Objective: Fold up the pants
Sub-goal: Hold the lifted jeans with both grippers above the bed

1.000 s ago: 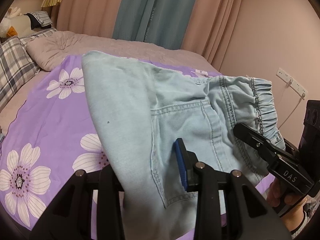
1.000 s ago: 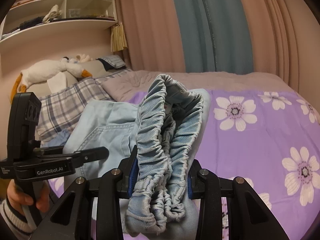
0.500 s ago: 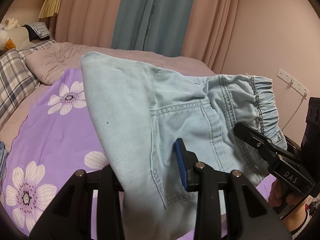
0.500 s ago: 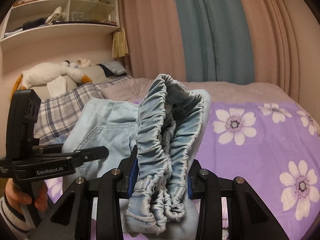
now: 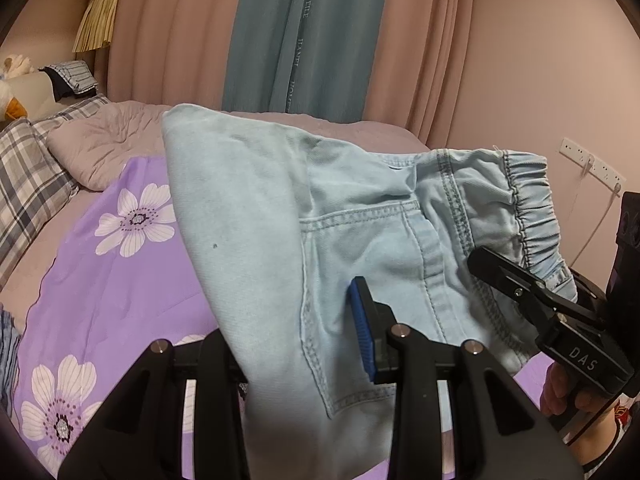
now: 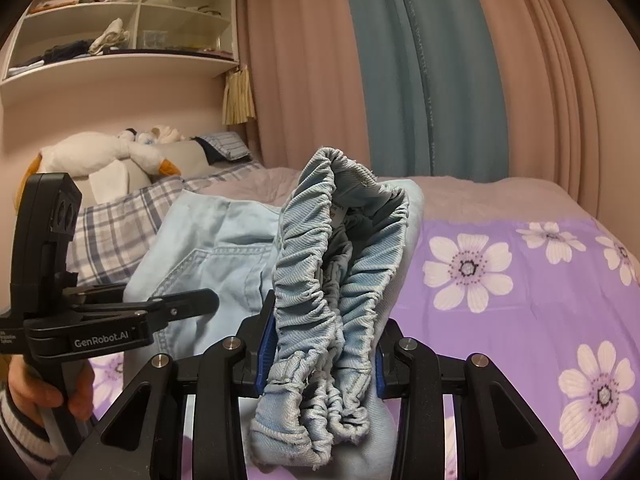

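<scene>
Light blue denim pants with an elasticated, gathered waistband hang bunched between the right hand-held gripper pads, fabric draped leftward through the left hand-held gripper.

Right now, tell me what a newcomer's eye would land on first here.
First, the light blue pants held up over the bed: the left gripper is clamped on the leg fabric, and the right gripper is clamped on the bunched elastic waistband. Beneath them lies the purple sheet with big white flowers, and behind hang pink and teal curtains.

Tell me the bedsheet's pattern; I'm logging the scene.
Purple bedsheet with white flowers, clearest in the right wrist view.
</scene>
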The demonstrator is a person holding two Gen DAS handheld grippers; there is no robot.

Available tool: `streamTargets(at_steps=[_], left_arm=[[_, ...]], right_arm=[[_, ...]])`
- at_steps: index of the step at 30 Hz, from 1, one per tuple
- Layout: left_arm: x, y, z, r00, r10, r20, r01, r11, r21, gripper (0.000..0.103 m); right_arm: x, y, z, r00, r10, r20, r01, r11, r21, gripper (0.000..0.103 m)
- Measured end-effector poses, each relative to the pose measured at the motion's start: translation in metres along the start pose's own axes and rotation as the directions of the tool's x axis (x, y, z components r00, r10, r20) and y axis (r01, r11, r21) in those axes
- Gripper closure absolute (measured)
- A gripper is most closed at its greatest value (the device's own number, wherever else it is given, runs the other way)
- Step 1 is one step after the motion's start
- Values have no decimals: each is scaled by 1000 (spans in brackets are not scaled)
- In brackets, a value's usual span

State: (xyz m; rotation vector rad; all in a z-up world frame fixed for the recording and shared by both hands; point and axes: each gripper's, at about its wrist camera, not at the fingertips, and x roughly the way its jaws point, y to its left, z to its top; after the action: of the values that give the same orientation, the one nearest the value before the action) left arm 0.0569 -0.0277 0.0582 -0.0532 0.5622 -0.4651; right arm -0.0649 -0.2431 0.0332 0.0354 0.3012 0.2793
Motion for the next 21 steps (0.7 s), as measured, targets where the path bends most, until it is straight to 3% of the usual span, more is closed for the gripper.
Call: streamTargets(at_steps=[21], left_arm=[[58,15,9,998,34,-54,-34,999,0,70]], right_arm=[[36,-6,1,999,-5,-44,6,1000,22,64]])
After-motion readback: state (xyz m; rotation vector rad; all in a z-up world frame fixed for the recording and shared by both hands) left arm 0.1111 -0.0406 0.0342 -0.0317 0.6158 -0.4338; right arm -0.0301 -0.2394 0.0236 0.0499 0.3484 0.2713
